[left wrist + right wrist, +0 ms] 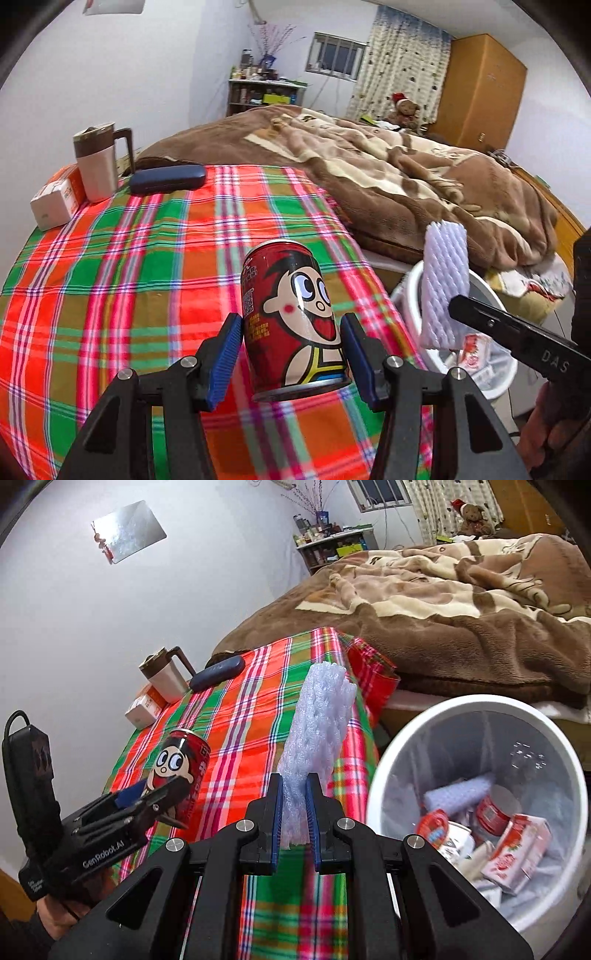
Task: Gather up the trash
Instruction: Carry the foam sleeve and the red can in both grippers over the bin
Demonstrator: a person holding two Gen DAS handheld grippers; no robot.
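Observation:
A red drink can (284,288) with a cartoon face hangs tilted above the plaid tablecloth (147,258), and my left gripper (291,332) is shut on its lower half. From the right wrist view the same can (181,757) sits in the left gripper (162,794), clear of the cloth. My right gripper (294,781) is shut on a white foam fruit net (317,716) that stands up from its jaws. The net (445,280) hangs over the near rim of a white trash bin (373,782) standing right of the table.
The bin holds cartons, cups and another foam net (458,792). At the table's far left stand a lidded mug (98,162), a dark glasses case (168,179) and a small box (55,201). A bed with a brown blanket (388,173) lies behind.

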